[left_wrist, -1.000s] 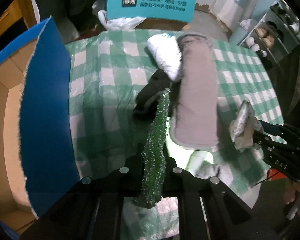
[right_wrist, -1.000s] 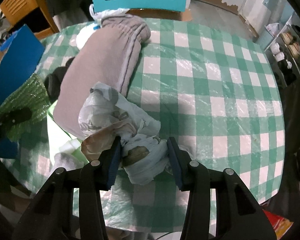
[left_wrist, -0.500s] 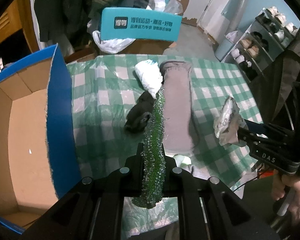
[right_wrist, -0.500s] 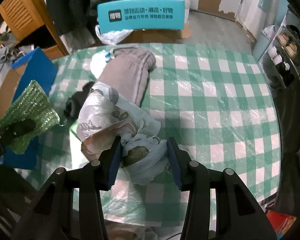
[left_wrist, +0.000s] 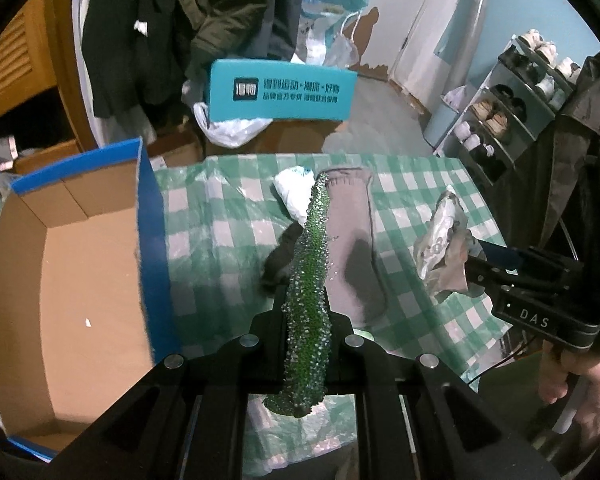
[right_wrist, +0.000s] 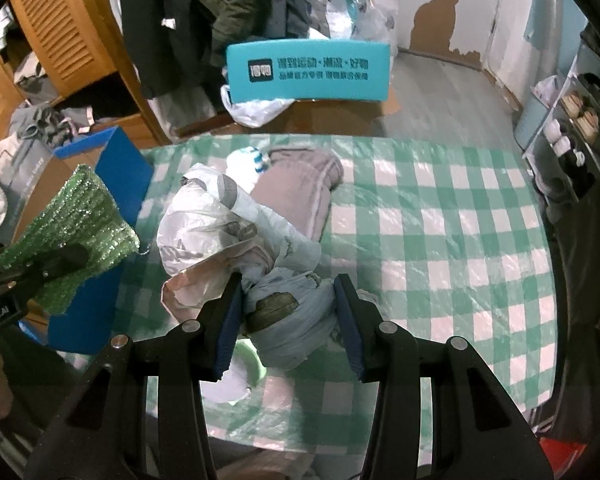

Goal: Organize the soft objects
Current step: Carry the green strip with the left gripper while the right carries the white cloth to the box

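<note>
My left gripper (left_wrist: 305,312) is shut on a sparkly green cloth (left_wrist: 310,280), held edge-on high above the table; the cloth also shows in the right wrist view (right_wrist: 72,220). My right gripper (right_wrist: 288,304) is shut on a crumpled plastic bag (right_wrist: 228,236), also seen in the left wrist view (left_wrist: 444,248). On the green-checked table (right_wrist: 440,216) lie a grey folded garment (left_wrist: 354,232), a white bundle (left_wrist: 294,196) and a dark cloth (left_wrist: 280,260). An open blue cardboard box (left_wrist: 72,280) stands at the left.
A teal chair back with text (left_wrist: 284,90) stands behind the table. Hanging coats (left_wrist: 172,20) and a wooden cabinet (right_wrist: 60,28) are beyond. A shoe rack (left_wrist: 512,92) is at the right. A light green object (right_wrist: 248,360) lies under the bag.
Both grippers have risen well above the table with their loads. More of the open box and the room has come into view.
</note>
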A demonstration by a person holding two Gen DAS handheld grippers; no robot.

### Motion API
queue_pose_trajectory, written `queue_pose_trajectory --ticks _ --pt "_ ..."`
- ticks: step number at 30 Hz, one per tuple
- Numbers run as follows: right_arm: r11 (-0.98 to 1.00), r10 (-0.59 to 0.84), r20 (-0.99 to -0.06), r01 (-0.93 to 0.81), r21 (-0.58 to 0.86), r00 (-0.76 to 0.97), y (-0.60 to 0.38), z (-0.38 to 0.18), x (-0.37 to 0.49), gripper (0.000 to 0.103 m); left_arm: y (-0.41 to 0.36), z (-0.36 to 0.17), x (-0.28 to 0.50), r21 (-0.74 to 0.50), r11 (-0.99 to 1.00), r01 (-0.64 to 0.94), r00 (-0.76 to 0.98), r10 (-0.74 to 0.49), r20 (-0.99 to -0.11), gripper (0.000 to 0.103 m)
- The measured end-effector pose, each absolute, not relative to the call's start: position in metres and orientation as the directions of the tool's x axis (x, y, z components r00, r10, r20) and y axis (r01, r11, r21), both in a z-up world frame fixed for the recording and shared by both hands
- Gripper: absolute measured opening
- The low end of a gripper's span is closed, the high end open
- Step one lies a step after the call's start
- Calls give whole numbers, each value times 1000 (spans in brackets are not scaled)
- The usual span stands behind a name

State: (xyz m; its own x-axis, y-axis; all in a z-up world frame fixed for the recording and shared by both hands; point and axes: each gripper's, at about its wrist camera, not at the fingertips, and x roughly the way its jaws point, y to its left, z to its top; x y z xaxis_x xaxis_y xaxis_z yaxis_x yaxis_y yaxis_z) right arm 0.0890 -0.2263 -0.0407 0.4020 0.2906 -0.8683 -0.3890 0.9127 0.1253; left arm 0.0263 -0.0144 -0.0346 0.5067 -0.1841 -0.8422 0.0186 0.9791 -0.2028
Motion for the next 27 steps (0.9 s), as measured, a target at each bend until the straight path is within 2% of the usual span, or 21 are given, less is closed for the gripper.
queue_pose_trajectory --ticks 10,27 --pt "888 339 -842 -438 140 419 -197 -20 86 44 1 -19 15 -189 982 5 547 -161 -822 11" --pt "811 434 -812 -562 162 391 -119 5 78 44 62 -13 -3 -202 973 -112 582 -101 -807 11"
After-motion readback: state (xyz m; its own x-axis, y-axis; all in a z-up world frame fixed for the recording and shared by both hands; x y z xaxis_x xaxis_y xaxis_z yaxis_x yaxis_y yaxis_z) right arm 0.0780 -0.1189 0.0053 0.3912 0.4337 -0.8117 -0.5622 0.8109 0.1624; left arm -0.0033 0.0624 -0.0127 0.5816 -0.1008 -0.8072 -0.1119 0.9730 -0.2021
